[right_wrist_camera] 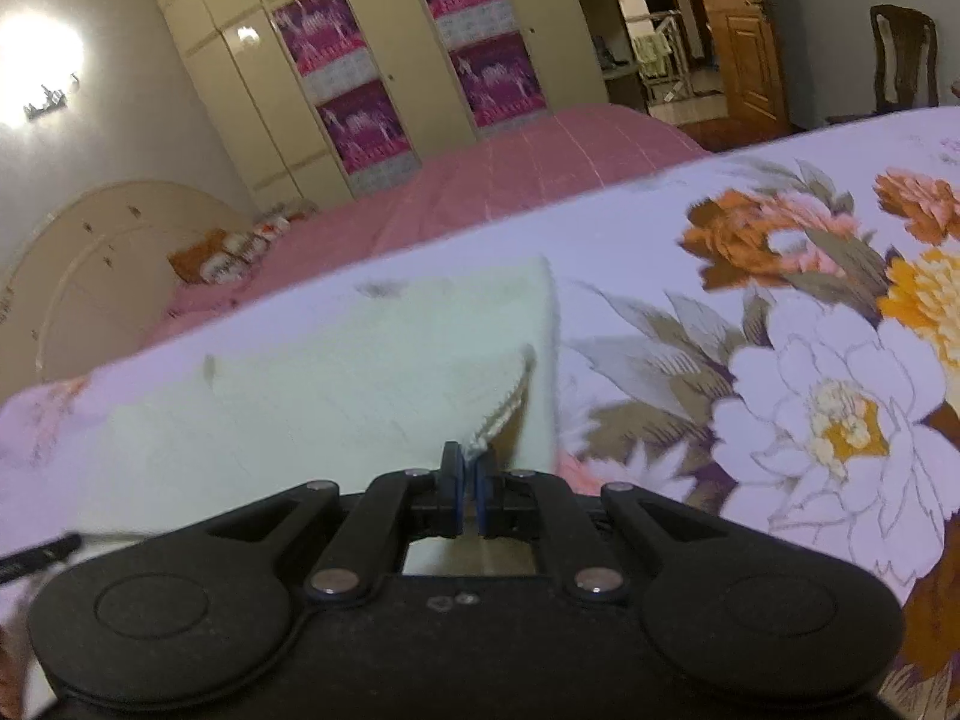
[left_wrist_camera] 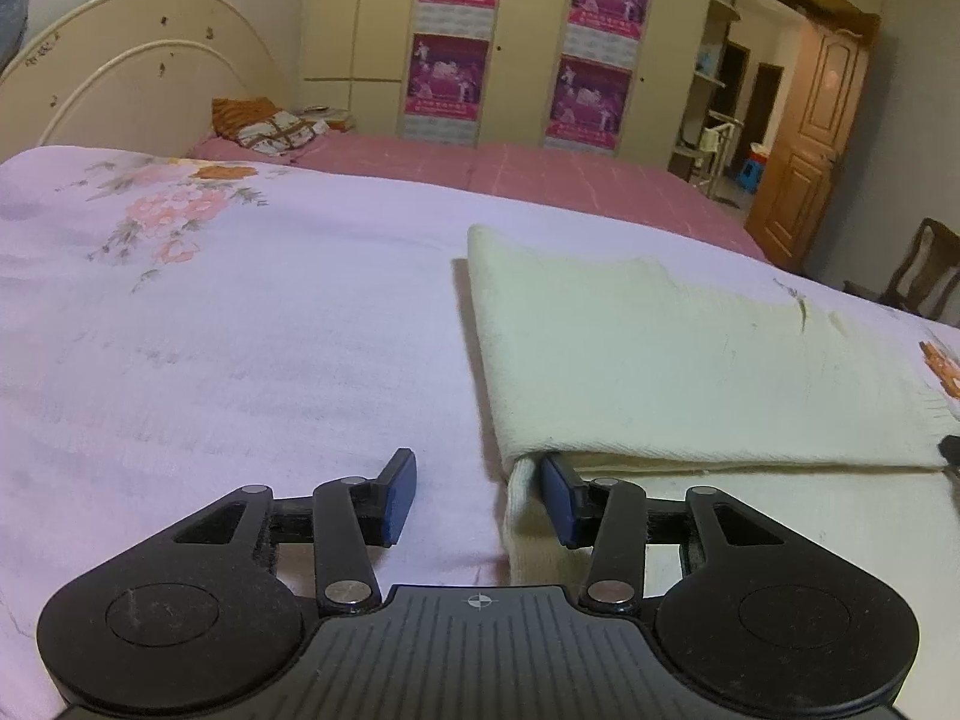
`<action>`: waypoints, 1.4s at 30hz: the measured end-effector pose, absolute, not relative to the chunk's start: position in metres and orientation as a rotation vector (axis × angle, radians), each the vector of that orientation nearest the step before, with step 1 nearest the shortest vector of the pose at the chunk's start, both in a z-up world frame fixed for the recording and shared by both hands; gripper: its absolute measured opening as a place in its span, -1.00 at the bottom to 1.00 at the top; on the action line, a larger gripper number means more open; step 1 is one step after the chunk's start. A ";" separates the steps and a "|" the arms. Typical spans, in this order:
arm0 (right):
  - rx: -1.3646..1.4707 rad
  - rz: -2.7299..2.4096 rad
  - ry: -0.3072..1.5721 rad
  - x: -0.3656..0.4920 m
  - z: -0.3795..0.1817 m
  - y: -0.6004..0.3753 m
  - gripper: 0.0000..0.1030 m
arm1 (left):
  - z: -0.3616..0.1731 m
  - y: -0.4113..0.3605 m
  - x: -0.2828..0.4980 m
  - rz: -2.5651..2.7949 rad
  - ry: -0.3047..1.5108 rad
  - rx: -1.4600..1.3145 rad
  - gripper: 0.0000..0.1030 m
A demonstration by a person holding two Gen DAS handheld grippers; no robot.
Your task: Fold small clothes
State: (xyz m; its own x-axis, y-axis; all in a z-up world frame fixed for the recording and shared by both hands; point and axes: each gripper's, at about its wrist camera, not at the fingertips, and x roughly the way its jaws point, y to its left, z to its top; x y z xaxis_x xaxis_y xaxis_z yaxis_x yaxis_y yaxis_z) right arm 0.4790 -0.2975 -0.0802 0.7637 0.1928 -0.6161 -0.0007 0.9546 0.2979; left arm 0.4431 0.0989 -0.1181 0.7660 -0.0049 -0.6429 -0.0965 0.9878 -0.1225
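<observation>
Between my left gripper (left_wrist_camera: 477, 501) jaws, which stand apart, lies the near corner of the cream knitted garment (left_wrist_camera: 660, 360); only one blue pad touches its folded edge. Clamped shut on that garment's ribbed corner is my right gripper (right_wrist_camera: 468, 480). It rests folded on a lilac floral bedspread (left_wrist_camera: 240, 330) over a pink bed (left_wrist_camera: 540, 174), with a cream headboard (left_wrist_camera: 132, 90), postered wardrobe (left_wrist_camera: 510, 42) and wooden door (left_wrist_camera: 822, 138) beyond. Only the right view shows the large orange blooms (right_wrist_camera: 780, 228)
</observation>
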 end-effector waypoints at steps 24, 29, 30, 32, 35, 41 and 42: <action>0.058 0.107 0.696 0.526 -0.076 -0.280 -0.73 | -0.111 0.052 0.500 -0.069 0.662 0.000 -0.09; 0.025 0.097 0.666 0.523 -0.062 -0.273 -0.50 | -0.098 0.040 0.501 -0.052 0.660 0.036 -0.08; 0.029 0.103 0.642 0.522 -0.059 -0.270 -0.49 | -0.096 0.038 0.501 -0.055 0.652 0.033 -0.08; 0.051 0.134 0.620 0.520 -0.054 -0.262 -0.50 | -0.092 0.032 0.505 -0.058 0.643 0.030 -0.08; 0.057 0.185 0.611 0.524 -0.052 -0.241 -0.51 | -0.089 0.020 0.512 -0.076 0.635 0.035 -0.07; 0.056 0.265 0.619 0.536 -0.056 -0.200 -0.53 | -0.091 0.004 0.524 -0.102 0.626 0.040 0.23; 0.053 0.278 0.624 0.537 -0.058 -0.194 -0.53 | -0.095 0.003 0.525 -0.104 0.635 0.034 0.23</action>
